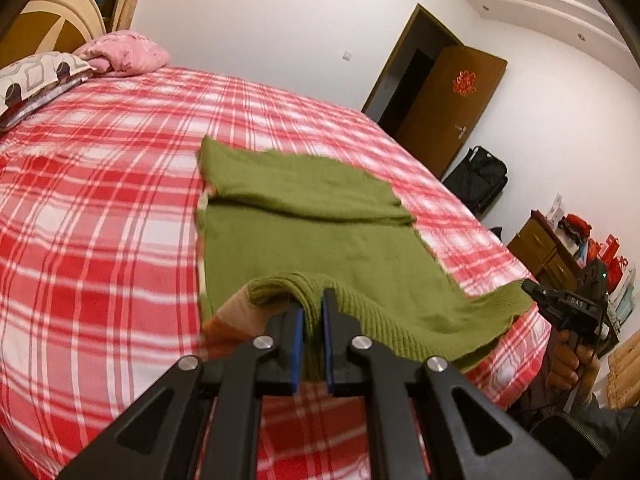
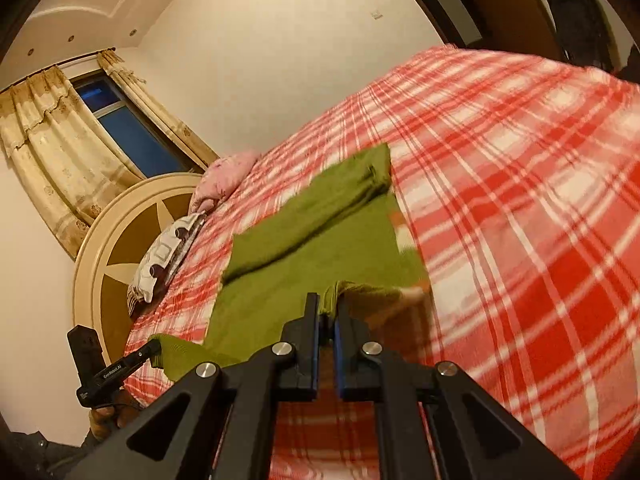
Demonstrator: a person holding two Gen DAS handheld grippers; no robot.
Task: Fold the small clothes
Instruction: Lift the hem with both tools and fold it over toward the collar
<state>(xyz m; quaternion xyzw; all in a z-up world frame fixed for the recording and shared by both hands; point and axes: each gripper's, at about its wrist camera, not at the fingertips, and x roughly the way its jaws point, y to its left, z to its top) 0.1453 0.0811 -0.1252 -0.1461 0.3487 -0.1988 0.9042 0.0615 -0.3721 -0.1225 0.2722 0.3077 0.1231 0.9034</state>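
The left tongs [image 1: 313, 304] and right tongs [image 2: 328, 312] are each pinching a corner of the near ribbed hem of a green sweater [image 1: 320, 236], which is lying part-folded on the red plaid bed [image 1: 100, 200], pillows [image 1: 124, 54] sitting beyond.

Wide open plaid bed [image 1: 100, 208] to the left of the green sweater [image 1: 320, 236], bare right up to the head end. Head end blocked by a pink pillow [image 1: 128, 54] and a patterned pillow [image 1: 36, 76], with the round headboard [image 2: 120, 240] just behind. Far edge bare too, up to a plain wall. Beyond the far right corner, an open door [image 1: 448, 104] and a black bag [image 1: 478, 178] on the floor. Along the right edge, a cluttered wooden cabinet [image 1: 548, 248] (red bags on top). Near edge taken up by both claws, left claw [image 1: 311, 308] and right claw [image 2: 328, 312], each clamped on the sweater's hem.
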